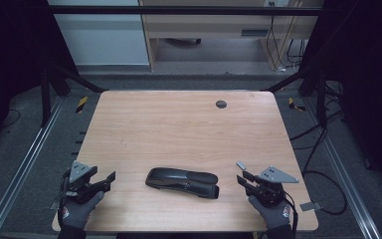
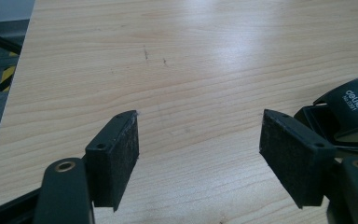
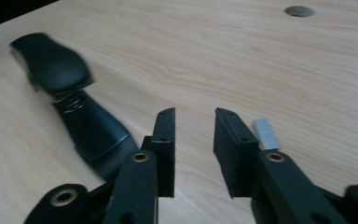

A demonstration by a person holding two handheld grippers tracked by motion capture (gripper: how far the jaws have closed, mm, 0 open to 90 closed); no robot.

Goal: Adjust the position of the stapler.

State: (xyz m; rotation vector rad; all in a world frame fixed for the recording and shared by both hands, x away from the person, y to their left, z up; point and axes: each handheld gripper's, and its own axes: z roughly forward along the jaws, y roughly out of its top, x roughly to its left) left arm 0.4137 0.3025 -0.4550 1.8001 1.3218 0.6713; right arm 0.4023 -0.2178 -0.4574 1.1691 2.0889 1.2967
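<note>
Light wood-grain laminate forms the table (image 1: 179,124), on which a black stapler (image 1: 182,181) is laid flat near the front edge, between the two grippers and touching neither. A small round dark insert (image 1: 221,104) is set in the far part of the tabletop. In the left gripper view the stapler (image 2: 349,112) is cut off by the right edge and partly hidden behind one pad; the white lettering on its top is too small to be read with certainty. In the right gripper view its far end (image 3: 51,63) is blurred. A small strip of staples (image 3: 265,134) is seen on the table just beside the right gripper's jaw.

The left gripper (image 1: 110,180) is held in a gloved hand (image 1: 79,209) at the front left corner, jaws spread wide and nothing between them. The right gripper (image 1: 240,173) is held in a gloved hand (image 1: 271,209) at the front right, jaws parted by a narrow gap, nothing gripped. Both are pointed inward toward the stapler.
</note>
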